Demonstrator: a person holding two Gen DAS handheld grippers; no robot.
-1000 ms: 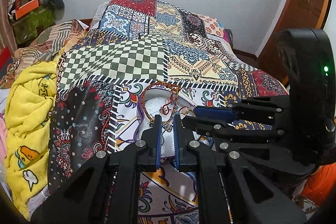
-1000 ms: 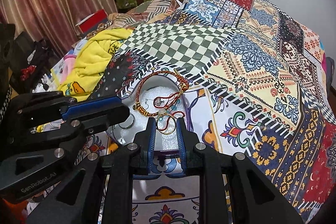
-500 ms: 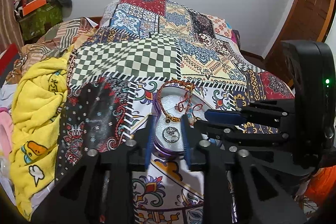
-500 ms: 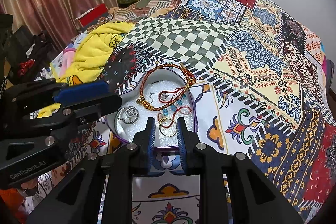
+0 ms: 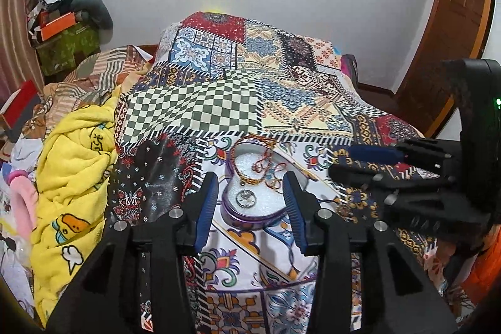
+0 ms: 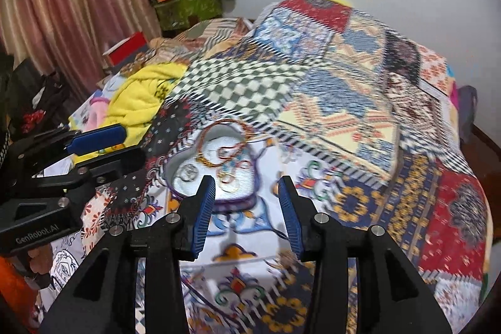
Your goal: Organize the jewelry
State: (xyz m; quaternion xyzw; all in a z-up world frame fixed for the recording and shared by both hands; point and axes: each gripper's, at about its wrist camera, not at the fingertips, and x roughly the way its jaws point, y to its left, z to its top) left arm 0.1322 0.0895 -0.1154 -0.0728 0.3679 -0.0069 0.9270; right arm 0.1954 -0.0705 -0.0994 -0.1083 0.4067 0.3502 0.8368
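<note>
Left wrist view: the left gripper (image 5: pixel 249 202) is hanging above the bed (image 5: pixel 194 111) with its fingers (image 5: pixel 206 205) spread wide, gripping nothing. The heart-shaped jewelry box (image 5: pixel 250 213) is sitting on the patchwork bedspread, framed between the fingers but not touching them. Bracelets (image 5: pixel 250 174) and a ring (image 5: pixel 245 197) are lying inside on white padding; one beaded strand is draping over the far rim. The right gripper (image 6: pixel 247 202) is hovering near the box's right side, fingers likewise released and empty. Right wrist view is blurring. A yellow blanket (image 5: pixel 72 177) is lying at the left.
</note>
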